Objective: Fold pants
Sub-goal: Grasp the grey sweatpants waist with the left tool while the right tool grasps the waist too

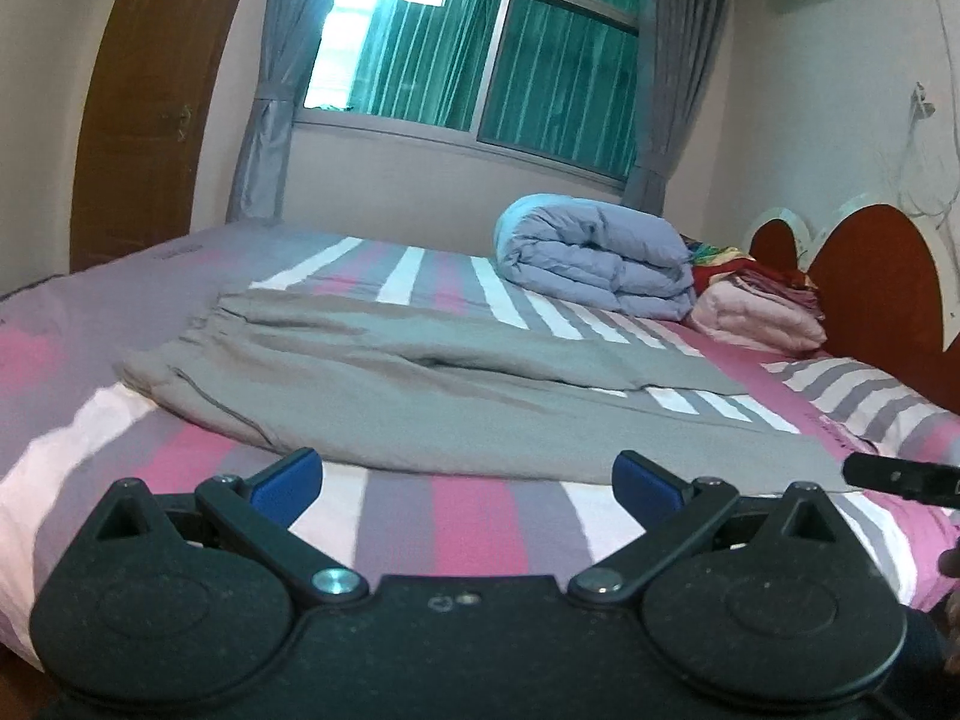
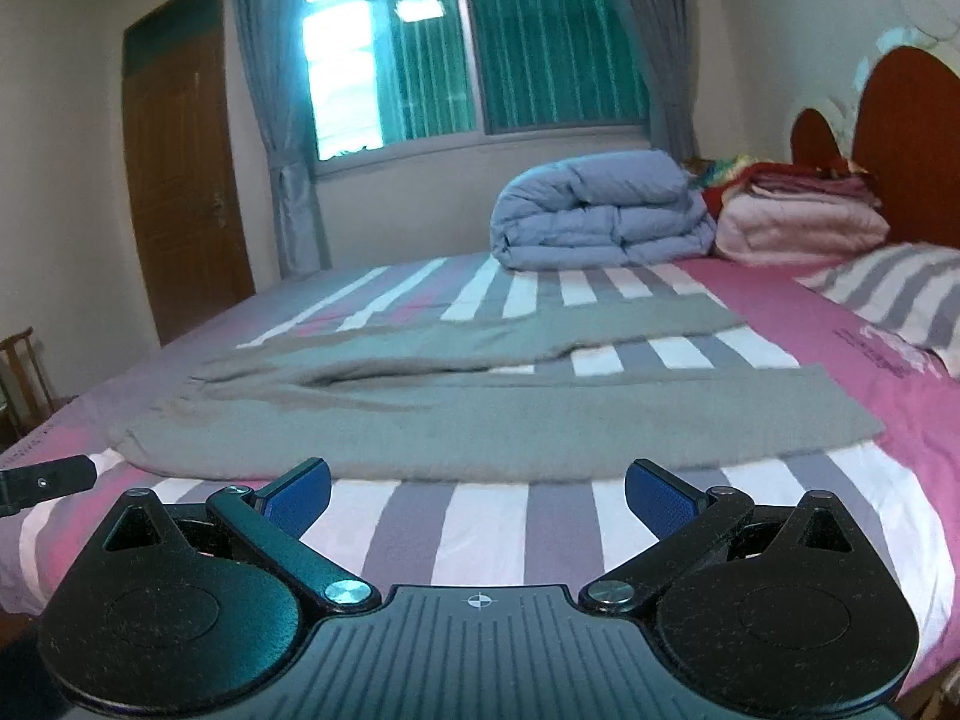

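Both tools hang low over the near edge of the bed [image 1: 468, 516], side by side: the left tool [image 1: 467, 483] and the right tool [image 2: 478, 495] each spread wide and empty, apparently lined up to take the closest hem. Just beyond, the grey pants [image 2: 480, 420] lie flat across the striped sheet, legs parted toward the headboard [image 2: 906, 144], waistband left, unfolded. Farther back sits a rolled blue quilt [image 1: 594, 258], clear of the work.

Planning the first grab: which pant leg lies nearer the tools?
The front leg of the grey pants, closest to the bed's near edge; the other leg lies beyond it, toward the blue quilt.
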Motion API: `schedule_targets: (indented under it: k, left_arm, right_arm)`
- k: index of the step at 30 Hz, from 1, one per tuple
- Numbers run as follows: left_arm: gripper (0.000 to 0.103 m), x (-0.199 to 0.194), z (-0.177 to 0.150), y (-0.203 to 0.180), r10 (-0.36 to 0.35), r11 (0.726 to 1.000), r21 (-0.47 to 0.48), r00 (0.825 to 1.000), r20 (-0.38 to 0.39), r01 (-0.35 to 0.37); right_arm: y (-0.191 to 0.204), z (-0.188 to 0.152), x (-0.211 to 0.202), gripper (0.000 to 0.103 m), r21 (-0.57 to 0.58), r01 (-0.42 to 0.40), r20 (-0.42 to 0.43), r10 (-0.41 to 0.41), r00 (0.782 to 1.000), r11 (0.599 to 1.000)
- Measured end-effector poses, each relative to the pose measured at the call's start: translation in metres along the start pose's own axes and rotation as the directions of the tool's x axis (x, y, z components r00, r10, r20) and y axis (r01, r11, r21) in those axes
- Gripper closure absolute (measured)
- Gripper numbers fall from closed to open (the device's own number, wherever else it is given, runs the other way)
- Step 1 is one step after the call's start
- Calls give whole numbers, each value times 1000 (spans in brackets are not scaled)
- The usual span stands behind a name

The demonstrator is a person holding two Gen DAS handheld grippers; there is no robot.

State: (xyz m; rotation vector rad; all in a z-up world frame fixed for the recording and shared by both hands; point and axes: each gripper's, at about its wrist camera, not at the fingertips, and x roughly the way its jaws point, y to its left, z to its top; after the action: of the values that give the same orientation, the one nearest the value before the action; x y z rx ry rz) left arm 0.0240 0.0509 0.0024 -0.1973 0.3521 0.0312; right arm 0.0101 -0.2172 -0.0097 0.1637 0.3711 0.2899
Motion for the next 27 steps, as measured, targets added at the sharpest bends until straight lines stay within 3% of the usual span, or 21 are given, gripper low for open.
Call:
schedule_targets:
  k: [7,14,18,23,27]
  left_arm:
    - [6,27,22,17,9,1000,9,1000,-1,-9]
    - [6,81,70,72,82,994,76,996,-45,-79]
    - [8,133,112,119,123,975,196,991,-61,-109]
    - [34,223,159,185,153,957,265,982,-109,-120]
    - [33,311,174,228,122,961,267,973,-195,-67]
  right_arm:
    - [-8,25,21,0,-27,12,28,-11,1000,1000]
    - [-27,82,74,0,-90,17,57,-12,998,996]
    - [-32,122,128,0,-139,-46,16,49,999,989]
    - [-22,158,225,0,-230,-110,-44,103,994,967]
    - [-8,177,336,28,-272,-182,-122,153,981,945]
